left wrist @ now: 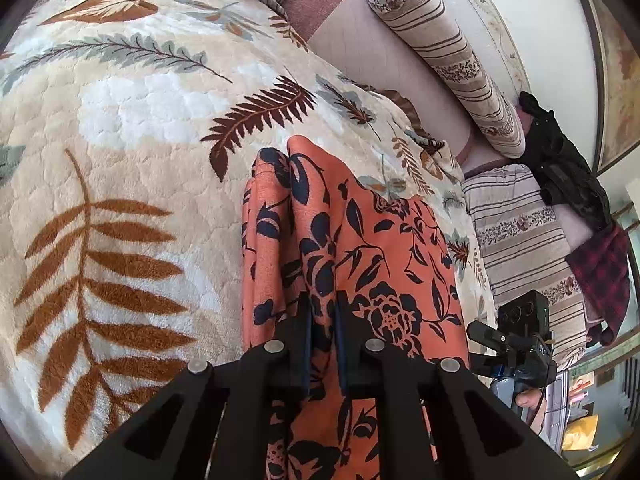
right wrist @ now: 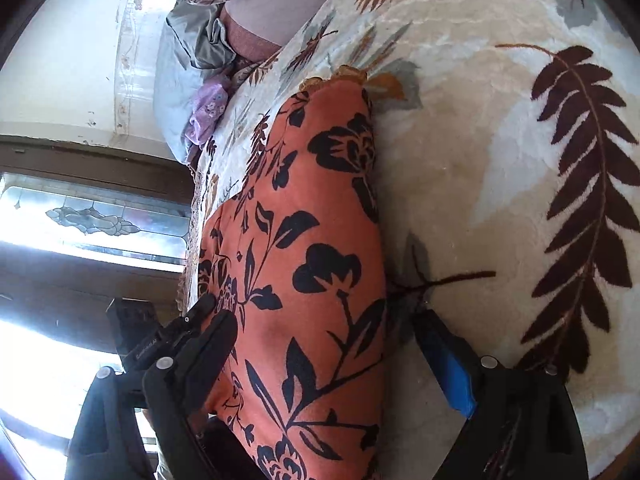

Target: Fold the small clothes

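An orange garment with a dark floral print (left wrist: 360, 240) lies bunched lengthwise on a cream leaf-patterned blanket (left wrist: 132, 120). My left gripper (left wrist: 323, 314) is shut on a raised fold of this garment, and cloth fills the narrow gap between its fingers (left wrist: 298, 344). In the right wrist view the same garment (right wrist: 316, 240) runs up the middle between the wide-apart fingers of my right gripper (right wrist: 324, 328). That gripper is open: its blue-padded finger (right wrist: 444, 356) rests on the blanket beside the cloth, and the other finger (right wrist: 208, 344) lies along the cloth's left edge.
Striped bolster cushions (left wrist: 452, 48) and a striped pillow (left wrist: 520, 240) lie along the wall beyond the blanket. Dark clothing (left wrist: 568, 168) is heaped at the right. A lilac cloth (right wrist: 206, 116) and a grey pillow (right wrist: 180, 80) sit at the far end. The bed edge runs beside a window (right wrist: 92, 216).
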Action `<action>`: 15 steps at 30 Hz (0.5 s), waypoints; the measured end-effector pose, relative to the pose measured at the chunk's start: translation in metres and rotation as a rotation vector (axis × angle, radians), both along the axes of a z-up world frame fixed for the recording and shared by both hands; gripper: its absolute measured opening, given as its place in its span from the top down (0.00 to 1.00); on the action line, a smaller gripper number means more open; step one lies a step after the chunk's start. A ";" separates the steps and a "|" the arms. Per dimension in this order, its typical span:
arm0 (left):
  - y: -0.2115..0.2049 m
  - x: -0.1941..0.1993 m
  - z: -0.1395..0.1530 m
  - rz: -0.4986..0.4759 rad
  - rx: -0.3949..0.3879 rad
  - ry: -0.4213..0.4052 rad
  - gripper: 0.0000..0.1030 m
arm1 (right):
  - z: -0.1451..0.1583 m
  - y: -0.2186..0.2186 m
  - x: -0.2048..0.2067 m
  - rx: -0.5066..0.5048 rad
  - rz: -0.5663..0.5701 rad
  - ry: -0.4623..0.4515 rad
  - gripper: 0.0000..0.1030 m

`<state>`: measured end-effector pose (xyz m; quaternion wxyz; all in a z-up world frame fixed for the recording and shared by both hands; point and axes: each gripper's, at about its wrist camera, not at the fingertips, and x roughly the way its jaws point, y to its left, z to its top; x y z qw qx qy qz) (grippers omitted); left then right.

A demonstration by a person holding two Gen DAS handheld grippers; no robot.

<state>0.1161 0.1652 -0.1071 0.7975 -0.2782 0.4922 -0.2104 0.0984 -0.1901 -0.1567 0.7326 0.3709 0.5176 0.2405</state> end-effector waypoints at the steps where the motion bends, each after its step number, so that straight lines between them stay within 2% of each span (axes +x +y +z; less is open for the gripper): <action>1: 0.002 0.000 -0.003 0.014 -0.012 0.011 0.90 | 0.001 0.001 0.000 -0.009 0.003 0.000 0.10; 4: 0.004 -0.001 -0.005 0.018 0.001 -0.009 0.90 | 0.003 0.001 0.000 -0.012 0.001 -0.002 0.10; 7: 0.008 0.002 -0.021 0.017 0.007 0.043 0.87 | 0.002 0.000 0.002 0.002 -0.006 0.005 0.10; 9: 0.008 0.000 -0.014 0.036 0.018 0.037 0.86 | 0.003 0.000 0.001 0.001 -0.009 0.005 0.10; 11: 0.006 -0.010 0.002 0.067 0.083 -0.012 0.82 | 0.003 0.000 0.001 -0.001 -0.004 0.004 0.10; 12: 0.006 -0.016 0.011 0.088 0.114 -0.043 0.69 | 0.003 0.000 0.001 0.000 -0.001 0.003 0.10; 13: 0.007 -0.022 0.019 0.109 0.136 -0.070 0.41 | 0.003 0.000 0.001 0.002 0.000 0.002 0.10; 15: 0.009 -0.029 0.025 0.136 0.164 -0.097 0.14 | 0.002 0.000 0.001 0.004 0.002 0.003 0.10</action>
